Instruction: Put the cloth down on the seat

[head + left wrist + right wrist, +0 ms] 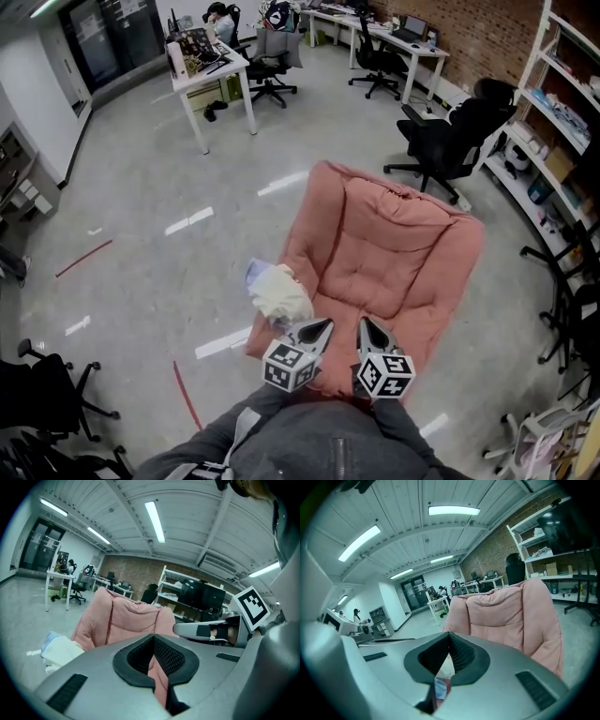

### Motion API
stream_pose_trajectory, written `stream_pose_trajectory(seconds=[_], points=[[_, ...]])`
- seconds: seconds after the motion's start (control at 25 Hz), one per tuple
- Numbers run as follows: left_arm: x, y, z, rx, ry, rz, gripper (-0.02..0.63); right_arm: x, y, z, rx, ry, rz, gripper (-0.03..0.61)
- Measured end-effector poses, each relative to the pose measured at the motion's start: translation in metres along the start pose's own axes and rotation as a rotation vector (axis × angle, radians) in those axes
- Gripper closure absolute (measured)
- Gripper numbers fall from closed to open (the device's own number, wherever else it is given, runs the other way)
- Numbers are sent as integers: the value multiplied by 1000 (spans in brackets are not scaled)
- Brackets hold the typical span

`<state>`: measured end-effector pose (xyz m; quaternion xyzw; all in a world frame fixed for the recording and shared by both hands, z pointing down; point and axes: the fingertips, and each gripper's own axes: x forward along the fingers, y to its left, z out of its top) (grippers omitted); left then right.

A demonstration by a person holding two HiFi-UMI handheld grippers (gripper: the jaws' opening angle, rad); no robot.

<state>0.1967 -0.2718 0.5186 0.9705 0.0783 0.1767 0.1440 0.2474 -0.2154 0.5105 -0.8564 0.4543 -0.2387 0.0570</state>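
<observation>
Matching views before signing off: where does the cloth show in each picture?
Head view: cloth bunched on the pink chair's arm, left of centre.
Left gripper view: cloth at lower left, beside the chair.
Right gripper view: probably the cloth, a white and blue patch in the gap between the jaws.
Shared landmark: the pink chair, in all three.

Black office chair (448, 136), white desk (225, 67), shelving (562, 103), red floor tape (186, 396)
</observation>
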Motion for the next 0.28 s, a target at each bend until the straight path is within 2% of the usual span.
stream_pose_trajectory(seconds=[0.28], points=[[-4, 3, 1, 1, -1, 7, 604, 2, 5, 0, -6, 5, 3, 568]])
